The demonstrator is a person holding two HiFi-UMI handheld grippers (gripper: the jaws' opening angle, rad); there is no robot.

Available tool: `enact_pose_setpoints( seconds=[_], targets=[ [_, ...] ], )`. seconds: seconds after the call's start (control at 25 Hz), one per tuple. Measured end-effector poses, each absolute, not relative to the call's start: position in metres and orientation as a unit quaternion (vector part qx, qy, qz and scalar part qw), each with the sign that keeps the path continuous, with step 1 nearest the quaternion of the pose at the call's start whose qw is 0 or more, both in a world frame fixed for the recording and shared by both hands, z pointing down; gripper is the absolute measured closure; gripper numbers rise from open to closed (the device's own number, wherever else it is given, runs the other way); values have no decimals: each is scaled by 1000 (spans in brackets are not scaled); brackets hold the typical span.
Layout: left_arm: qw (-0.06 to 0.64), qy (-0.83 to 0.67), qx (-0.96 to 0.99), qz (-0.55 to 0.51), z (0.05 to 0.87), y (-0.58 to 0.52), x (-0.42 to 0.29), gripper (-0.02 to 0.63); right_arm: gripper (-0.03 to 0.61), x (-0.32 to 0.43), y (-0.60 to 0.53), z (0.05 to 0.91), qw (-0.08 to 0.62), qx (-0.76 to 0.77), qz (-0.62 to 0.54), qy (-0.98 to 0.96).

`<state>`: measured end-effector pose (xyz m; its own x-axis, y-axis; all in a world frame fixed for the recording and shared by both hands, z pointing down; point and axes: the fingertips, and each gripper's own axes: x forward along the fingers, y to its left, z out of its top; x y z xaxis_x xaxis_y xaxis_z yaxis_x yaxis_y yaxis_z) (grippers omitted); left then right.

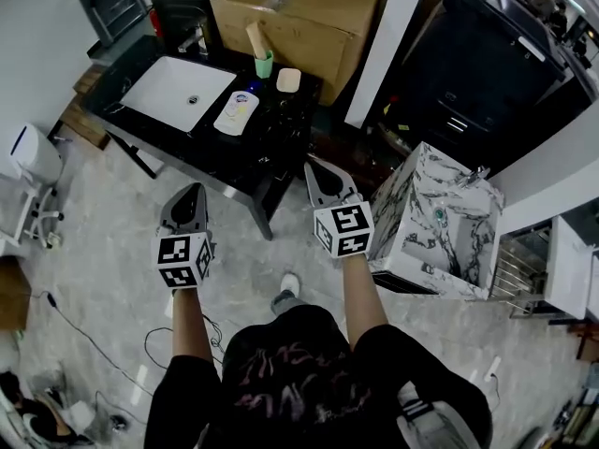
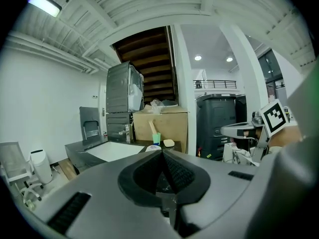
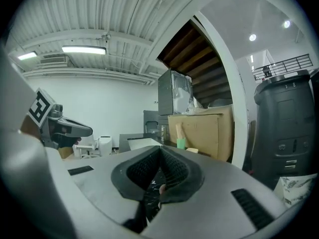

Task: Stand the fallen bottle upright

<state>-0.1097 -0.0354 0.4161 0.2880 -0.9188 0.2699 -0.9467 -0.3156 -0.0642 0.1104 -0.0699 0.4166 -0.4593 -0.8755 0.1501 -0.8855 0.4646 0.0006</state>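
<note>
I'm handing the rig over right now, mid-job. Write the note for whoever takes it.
Left gripper: shut, empty, short of the counter.
Right gripper: shut, empty, also short of it.
Bottle: lying on its side on the counter, beside the white sink, near the green cup.
Done: nothing; bottle untouched.
Left: reach in, open a gripper, grasp the bottle, stand it upright.
</note>
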Motion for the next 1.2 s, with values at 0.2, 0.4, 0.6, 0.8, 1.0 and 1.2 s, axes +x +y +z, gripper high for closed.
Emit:
enact_pose_setpoints(
  seconds=[0.2,0.4,0.6,0.8,1.0,1.2],
  targets=[
    [61,-584,798,139,420,-84,-106,598,565,111,-123,424,69,509,48,-857],
    [65,-579,799,149,426,-116,-103,598,565,110,-155,430,73,505,55,-858],
    [73,-572,802,156,437,-145,-104,598,565,104,-181,437,80,505,60,-857],
    [76,-560,810,156,444,-181,-107,598,565,97,-213,445,87,511,63,-853],
    [85,-544,820,155,456,-230,-116,598,565,83,-256,457,102,519,67,-846],
    [101,-522,832,160,474,-280,-122,598,565,69,-305,468,117,528,72,-838]
  ],
)
